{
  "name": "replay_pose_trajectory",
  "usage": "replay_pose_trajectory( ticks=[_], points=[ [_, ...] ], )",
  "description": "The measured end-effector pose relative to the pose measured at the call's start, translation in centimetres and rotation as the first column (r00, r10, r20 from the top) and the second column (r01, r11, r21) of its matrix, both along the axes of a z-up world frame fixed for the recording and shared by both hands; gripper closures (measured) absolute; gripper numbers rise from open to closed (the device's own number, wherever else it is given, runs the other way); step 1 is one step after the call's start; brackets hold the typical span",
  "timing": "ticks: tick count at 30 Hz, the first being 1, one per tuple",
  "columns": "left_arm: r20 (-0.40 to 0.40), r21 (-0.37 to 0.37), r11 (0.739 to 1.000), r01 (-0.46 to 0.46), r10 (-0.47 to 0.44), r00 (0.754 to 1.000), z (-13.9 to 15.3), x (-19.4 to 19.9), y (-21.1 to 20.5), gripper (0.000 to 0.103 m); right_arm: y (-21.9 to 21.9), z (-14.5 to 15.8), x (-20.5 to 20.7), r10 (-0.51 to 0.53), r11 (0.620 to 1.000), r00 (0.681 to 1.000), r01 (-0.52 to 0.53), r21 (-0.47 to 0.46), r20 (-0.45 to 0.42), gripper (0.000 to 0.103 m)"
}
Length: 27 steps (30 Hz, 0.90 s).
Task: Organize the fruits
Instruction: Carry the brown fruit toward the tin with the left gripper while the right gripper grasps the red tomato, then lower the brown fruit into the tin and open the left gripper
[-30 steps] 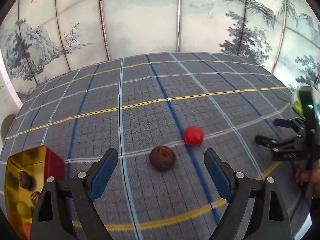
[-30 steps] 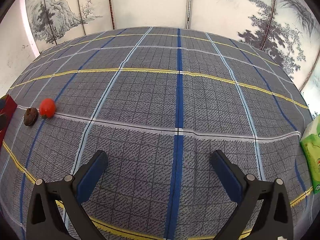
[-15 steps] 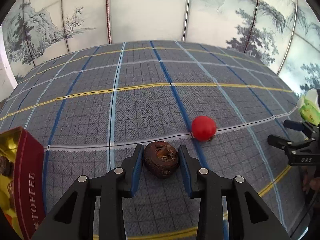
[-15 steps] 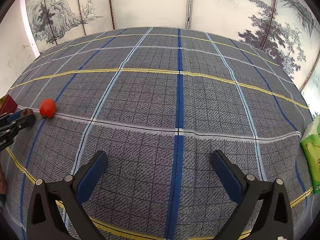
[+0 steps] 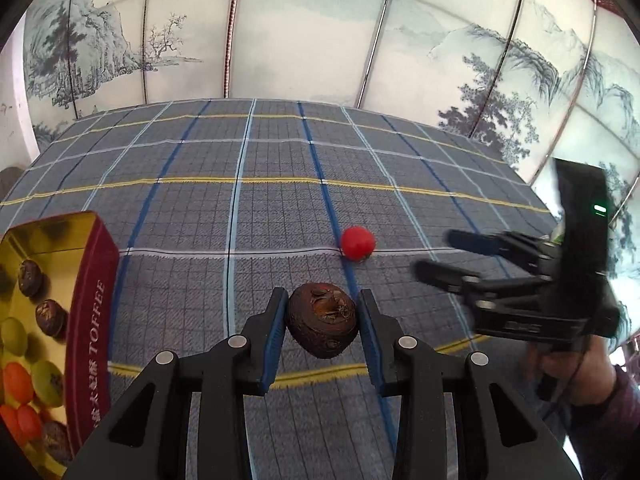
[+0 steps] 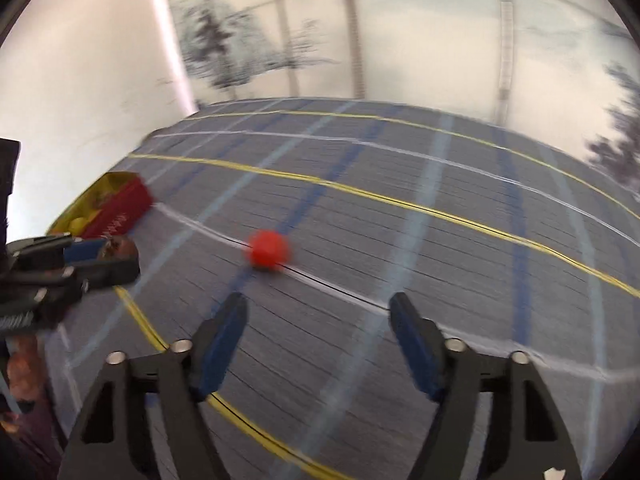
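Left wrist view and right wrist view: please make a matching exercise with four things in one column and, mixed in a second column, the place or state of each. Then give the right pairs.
Things:
1. brown fruit
2. red fruit
3. toffee tin
4. right gripper

Places or states:
A. alone on the plaid cloth, nothing touching it
B. jaws apart and closing, nothing between them
C. clamped between the left gripper's blue pads
D. at the left edge, holding brown, green and orange fruits

Pairs: 1-C, 2-A, 3-D, 4-B
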<state>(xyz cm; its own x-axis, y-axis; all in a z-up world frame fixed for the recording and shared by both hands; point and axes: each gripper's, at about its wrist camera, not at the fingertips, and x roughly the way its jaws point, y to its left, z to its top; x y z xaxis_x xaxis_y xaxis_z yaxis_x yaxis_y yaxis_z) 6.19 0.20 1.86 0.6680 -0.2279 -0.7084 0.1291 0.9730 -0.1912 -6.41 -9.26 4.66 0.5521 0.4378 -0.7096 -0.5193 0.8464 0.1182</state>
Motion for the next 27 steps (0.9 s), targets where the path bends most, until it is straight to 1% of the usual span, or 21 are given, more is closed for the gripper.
replay_pose_trajectory(
  ticks=[1,2,6,8,10,11,12,13,15,17,20,22,23,25,27],
  points=[
    [0.006,-0.002,1.0,-0.002,0.002,1.0,0.4,-0.4,0.1,0.067,1.4,-0.1,0.6,0.03,1.0,1.0,-0.03,-0.001,-0.008,0.036],
    [0.014,-0.007,1.0,-0.005,0.005,1.0,0.7,-0.9,0.3,0.067,2.2,-0.2,1.2,0.036,0.999,0.999,-0.036,-0.008,-0.008,0.036],
    [0.037,-0.004,1.0,-0.029,0.029,0.999,2.1,-2.4,1.2,0.067,3.9,-0.7,3.0,0.048,0.999,0.998,-0.048,-0.01,-0.029,0.036],
    [0.033,-0.016,0.999,-0.039,0.04,0.999,2.3,-2.7,1.7,0.067,5.0,-1.3,3.5,0.042,0.998,0.998,-0.044,-0.036,-0.046,0.039],
    [0.033,-0.028,0.998,-0.056,0.056,0.998,2.5,-3.1,2.4,0.067,5.3,-2.3,4.2,0.03,0.998,0.997,-0.034,-0.05,-0.077,0.05],
    [0.033,-0.032,0.998,-0.06,0.061,0.998,2.6,-3.2,2.6,0.067,5.4,-2.3,4.2,0.028,0.998,0.997,-0.032,-0.056,-0.066,0.054],
    [0.033,-0.036,0.997,-0.07,0.072,0.997,2.7,-3.4,3.0,0.067,5.6,-2.2,4.2,0.038,0.998,0.997,-0.042,-0.051,-0.068,0.068],
    [0.032,-0.042,0.996,-0.081,0.083,0.996,2.7,-3.6,3.3,0.067,5.8,-2.3,4.4,0.051,0.998,0.995,-0.054,-0.039,-0.084,0.075],
    [0.03,-0.07,0.992,-0.109,0.111,0.993,3.0,-4.2,4.5,0.067,6.2,-2.3,3.9,0.053,0.997,0.995,-0.057,-0.053,-0.079,0.075],
    [0.037,-0.076,0.988,-0.134,0.138,0.99,3.5,-5.0,5.5,0.067,6.0,-2.3,3.2,0.047,0.998,0.995,-0.05,-0.028,-0.092,0.075],
    [0.062,-0.051,0.981,-0.187,0.19,0.98,4.5,-6.7,7.7,0.067,5.4,-2.1,1.7,0.025,1.0,0.996,-0.025,0.003,-0.089,0.075],
    [0.075,-0.03,0.972,-0.234,0.235,0.969,4.9,-8.1,9.5,0.067,5.2,-2.3,0.4,0.022,1.0,0.995,-0.02,0.023,-0.102,0.075],
    [0.08,-0.019,0.966,-0.258,0.258,0.963,5.1,-8.8,10.5,0.067,5.3,-2.4,0.0,0.018,1.0,0.995,-0.017,0.013,-0.098,0.075],
    [0.087,0.01,0.951,-0.308,0.306,0.948,5.2,-10.2,12.6,0.067,5.4,-2.1,-1.1,0.017,1.0,0.996,-0.018,-0.003,-0.083,0.075],
    [0.09,0.054,0.929,-0.366,0.36,0.929,4.9,-11.7,14.7,0.067,5.6,-2.2,-1.5,0.019,1.0,0.996,-0.02,-0.002,-0.089,0.075]
  ],
)
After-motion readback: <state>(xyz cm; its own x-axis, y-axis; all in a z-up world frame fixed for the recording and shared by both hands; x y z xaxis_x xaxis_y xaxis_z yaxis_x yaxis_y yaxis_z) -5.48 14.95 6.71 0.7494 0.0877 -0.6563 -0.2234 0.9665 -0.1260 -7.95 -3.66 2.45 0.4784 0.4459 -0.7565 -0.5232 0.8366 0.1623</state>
